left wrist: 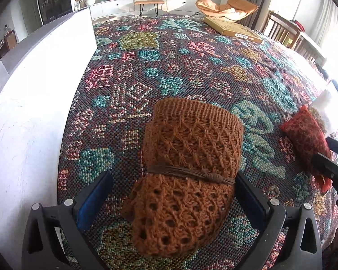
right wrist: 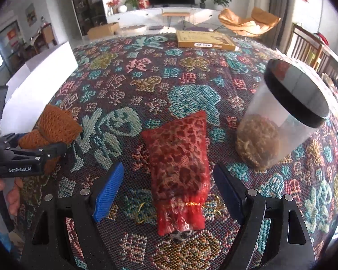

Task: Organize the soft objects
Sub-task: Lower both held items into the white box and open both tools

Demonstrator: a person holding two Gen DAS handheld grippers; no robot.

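Here, the orange knit pouch [left wrist: 189, 171] lies between the open left gripper's [left wrist: 173, 195] fingers.

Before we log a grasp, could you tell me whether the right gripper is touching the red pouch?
Apart: the right wrist view shows patterned cloth between the red pouch and each finger of the right gripper.

Rust-orange open-knit pouch [left wrist: 187, 157] with brown cord; red leopard-patterned bag [right wrist: 180, 164]; dark surface cloth [left wrist: 191, 67] woven with teal, pink, gold motifs.
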